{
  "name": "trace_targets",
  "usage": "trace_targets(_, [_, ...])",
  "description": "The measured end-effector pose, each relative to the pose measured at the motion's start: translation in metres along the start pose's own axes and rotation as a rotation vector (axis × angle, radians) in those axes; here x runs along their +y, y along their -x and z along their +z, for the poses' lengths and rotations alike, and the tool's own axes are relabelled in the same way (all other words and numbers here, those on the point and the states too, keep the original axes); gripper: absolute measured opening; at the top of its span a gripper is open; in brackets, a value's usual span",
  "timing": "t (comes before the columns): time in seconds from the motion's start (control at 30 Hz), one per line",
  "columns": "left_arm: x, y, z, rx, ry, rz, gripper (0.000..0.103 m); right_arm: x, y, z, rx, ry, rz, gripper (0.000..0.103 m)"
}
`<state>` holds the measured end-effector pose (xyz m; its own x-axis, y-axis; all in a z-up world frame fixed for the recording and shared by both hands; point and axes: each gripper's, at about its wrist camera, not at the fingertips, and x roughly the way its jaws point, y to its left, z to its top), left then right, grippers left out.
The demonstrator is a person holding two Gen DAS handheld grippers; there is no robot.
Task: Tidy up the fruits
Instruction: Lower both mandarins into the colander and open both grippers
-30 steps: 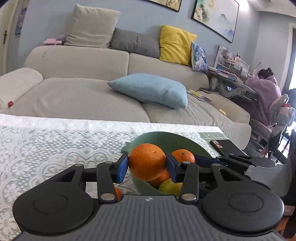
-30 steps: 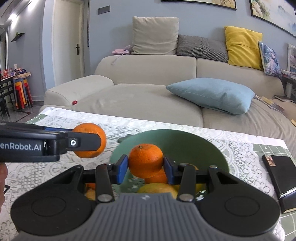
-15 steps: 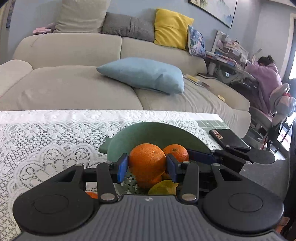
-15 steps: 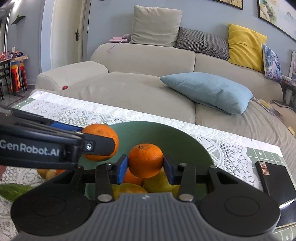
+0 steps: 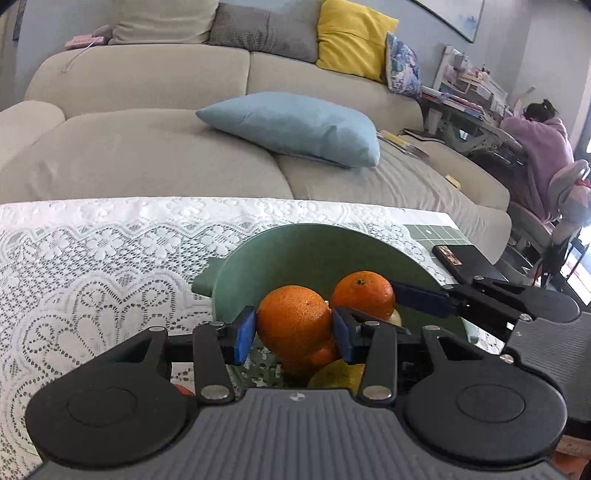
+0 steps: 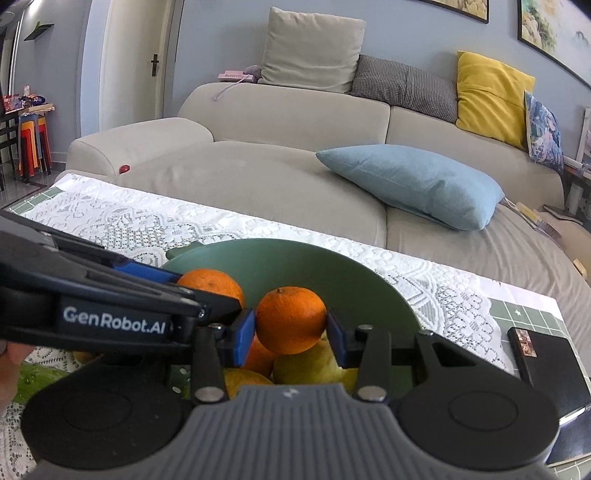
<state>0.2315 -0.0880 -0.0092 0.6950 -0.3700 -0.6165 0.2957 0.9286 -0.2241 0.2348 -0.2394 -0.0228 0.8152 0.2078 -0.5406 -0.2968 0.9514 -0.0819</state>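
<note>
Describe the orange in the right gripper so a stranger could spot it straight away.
Find the green bowl on the lace-covered table. Two oranges hang over it, each clamped between blue pads. The right gripper's orange is the smaller, smoother one with its stem dimple on top.

A long beige sofa [image 6: 295,147] fills the far side under a pale blue wall [image 6: 221,33]. A light blue cushion [image 6: 410,184] lies on the seat; beige, grey check and yellow cushions [image 6: 491,96] line the back. A white door [image 6: 129,62] stands at left beside stacked coloured stools [image 6: 33,147]. At right, a cluttered desk [image 5: 476,96], where someone in a lilac top [image 5: 543,147] seems hunched.
</note>
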Motion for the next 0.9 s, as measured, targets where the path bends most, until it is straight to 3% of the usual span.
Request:
trace_targets(0.23, [0.003,0.001,0.001,0.002,0.01,0.013,0.051,0.0,0.0,-0.001,-0.006,-0.003,0.0,0.04])
trace_targets(0.53, [0.005,0.018,0.006,-0.038,0.029,0.003,0.063,0.002,-0.008,0.004,0.007,-0.01,0.022,0.04])
trace_targets(0.9, [0.014,0.04,0.005,-0.023,0.06,0.071,0.064,0.005,-0.014,0.01,0.015,-0.047,0.02,0.04])
